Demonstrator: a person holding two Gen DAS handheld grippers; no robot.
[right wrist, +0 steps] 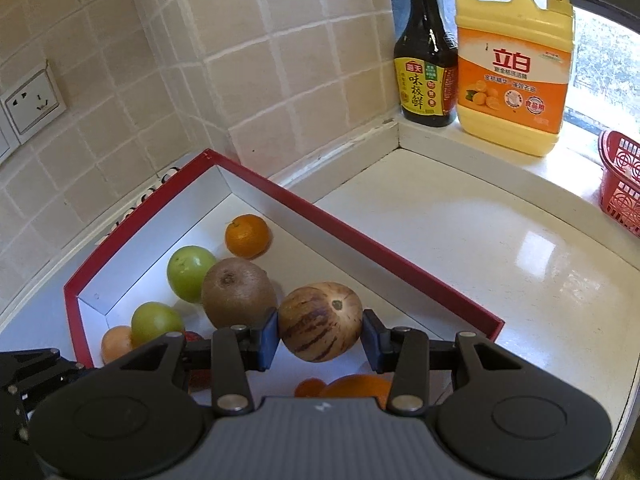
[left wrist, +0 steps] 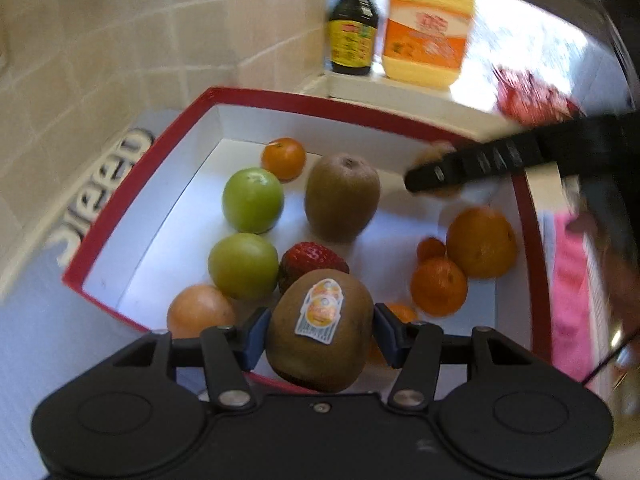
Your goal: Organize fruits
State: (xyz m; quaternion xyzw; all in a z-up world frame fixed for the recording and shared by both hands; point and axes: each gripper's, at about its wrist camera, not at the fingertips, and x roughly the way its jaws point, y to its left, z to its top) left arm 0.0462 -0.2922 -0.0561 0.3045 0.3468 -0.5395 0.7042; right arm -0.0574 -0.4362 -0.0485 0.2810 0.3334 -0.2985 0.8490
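My left gripper (left wrist: 320,330) is shut on a brown kiwi with a sticker (left wrist: 320,330), held over the near edge of a red-rimmed white box (left wrist: 280,100). Inside the box lie two green fruits (left wrist: 253,200), another kiwi (left wrist: 342,197), a strawberry (left wrist: 310,258) and several oranges (left wrist: 482,242). My right gripper (right wrist: 321,322) is shut on a tan fruit with purple stripes (right wrist: 321,322), above the same box (right wrist: 360,240). One black finger of the right gripper (left wrist: 480,164) reaches across the box's far right in the left wrist view.
A dark sauce bottle (right wrist: 426,60) and a yellow detergent jug (right wrist: 514,64) stand on the window ledge. A red plastic basket (right wrist: 622,184) sits at the right edge. Tiled wall with a socket (right wrist: 34,102) runs behind the box. White counter (right wrist: 480,248) lies right of it.
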